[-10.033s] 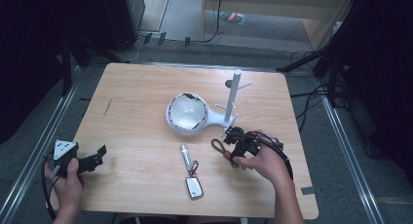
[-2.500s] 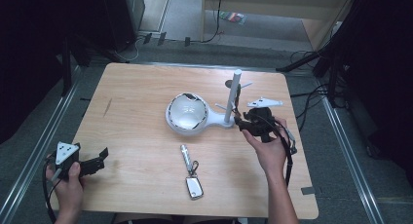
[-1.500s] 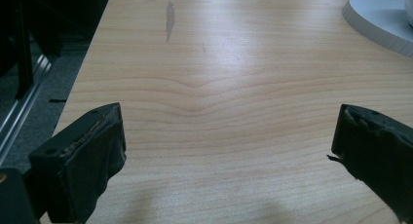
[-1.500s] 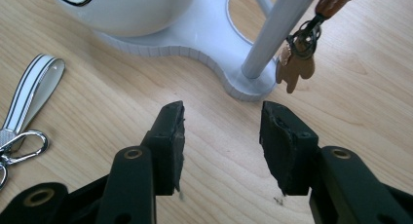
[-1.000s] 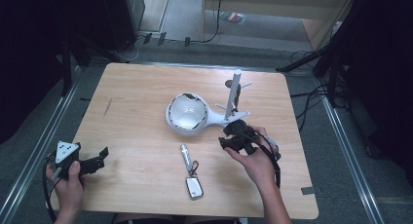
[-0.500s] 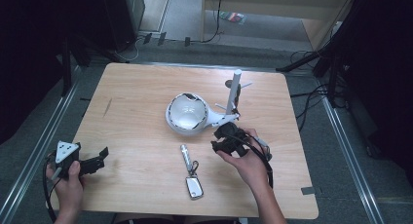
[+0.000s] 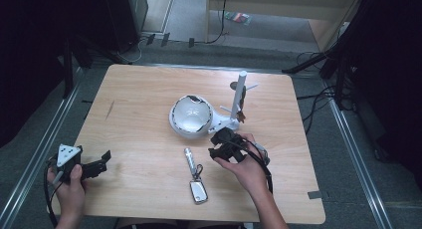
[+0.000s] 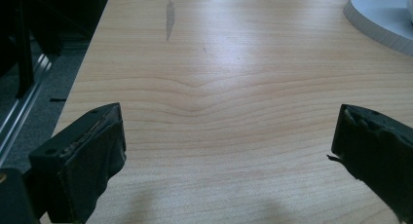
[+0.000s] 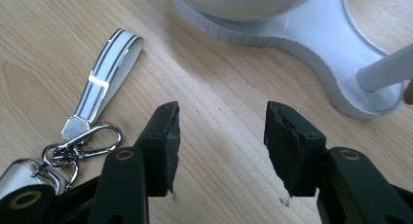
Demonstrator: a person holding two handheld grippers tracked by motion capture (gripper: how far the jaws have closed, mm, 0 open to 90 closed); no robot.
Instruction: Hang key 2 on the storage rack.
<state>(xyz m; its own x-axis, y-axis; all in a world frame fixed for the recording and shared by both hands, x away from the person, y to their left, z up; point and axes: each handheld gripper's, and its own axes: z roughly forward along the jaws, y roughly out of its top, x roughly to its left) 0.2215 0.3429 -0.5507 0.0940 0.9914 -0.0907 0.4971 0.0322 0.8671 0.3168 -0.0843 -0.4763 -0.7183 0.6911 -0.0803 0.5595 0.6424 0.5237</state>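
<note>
A white stand [image 7: 191,117] with a round dish and an upright post [image 7: 239,92] sits mid-table. A small brown item [image 7: 241,115] hangs on the post. In front of the stand lies a keychain [image 7: 194,171]: a striped strap [image 9: 104,73], a metal clip [image 9: 92,139] and a silver fob [image 7: 198,191]. My right gripper [image 7: 216,145] hovers low just right of the strap, near the stand's base [image 9: 302,39]. Its jaws are open over bare wood [image 9: 221,112]. My left gripper [image 7: 103,160] rests at the table's front left, jaws wide open with nothing between them [image 8: 229,131].
The wooden table [image 7: 149,99] has a dark streak [image 8: 169,17] on its left side. A rim of the white stand [image 8: 384,14] lies far ahead of the left gripper. Metal rails and cables run along the floor beside the table.
The right gripper has come away from the stand's post, moving left and down toward the keychain. The brown item, on the table earlier, now hangs on the post. The left gripper has stayed put.
</note>
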